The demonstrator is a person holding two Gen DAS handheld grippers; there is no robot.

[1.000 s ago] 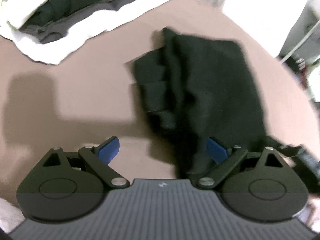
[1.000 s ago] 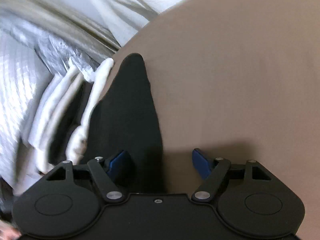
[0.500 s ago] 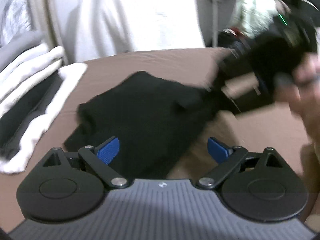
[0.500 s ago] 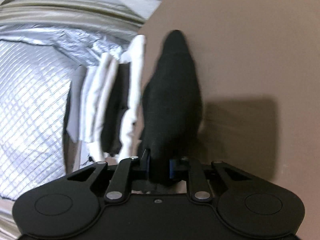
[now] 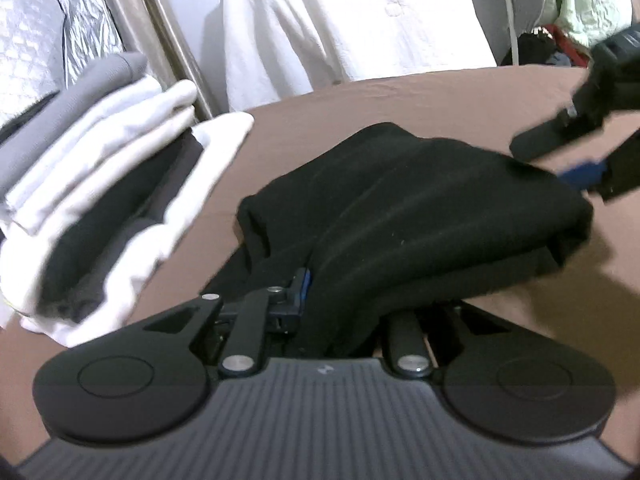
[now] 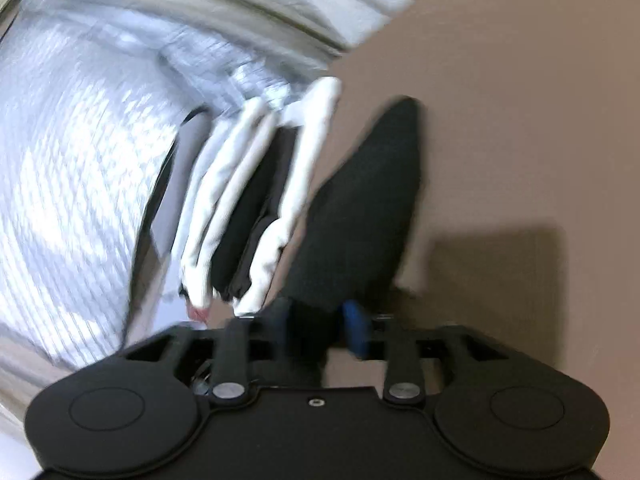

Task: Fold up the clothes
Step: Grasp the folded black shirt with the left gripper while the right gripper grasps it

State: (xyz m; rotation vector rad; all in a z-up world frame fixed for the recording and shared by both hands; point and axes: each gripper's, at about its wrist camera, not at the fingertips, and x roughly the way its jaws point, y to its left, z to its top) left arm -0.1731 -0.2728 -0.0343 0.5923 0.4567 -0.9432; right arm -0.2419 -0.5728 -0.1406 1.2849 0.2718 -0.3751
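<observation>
Here the black garment (image 5: pixel 420 216) lies as a folded bundle on the brown tabletop (image 5: pixel 400 96), just beside the stack (image 5: pixel 112 184) of folded white, grey and dark clothes at the left. The left tongs (image 5: pixel 340 300) are pressed together on the near edge of the garment; the cloth covers the right finger, so only the blue pad (image 5: pixel 306 280) of the left finger shows. In the right wrist view the right tongs (image 6: pixel 320 320) pinch the other end of the garment (image 6: pixel 368 216), with blue pads on both sides of the cloth. The picture is blurred there, but the fingers look close together on the fabric. From the left wrist view the right tongs (image 5: pixel 584 168) appear at the far right corner of the bundle.

I judge that the garment is almost folded and is being carried or straightened between the two tongs, perhaps toward the stack.

Several things could go wrong. If one pair of tongs pulls harder than the other, the layers may slide and the fold will open. The grip at the left seems to hold many layers, so an inner layer can slip out and hang down. If the bundle is moved too low, it may push the stack and disturb its white top pieces.
</observation>
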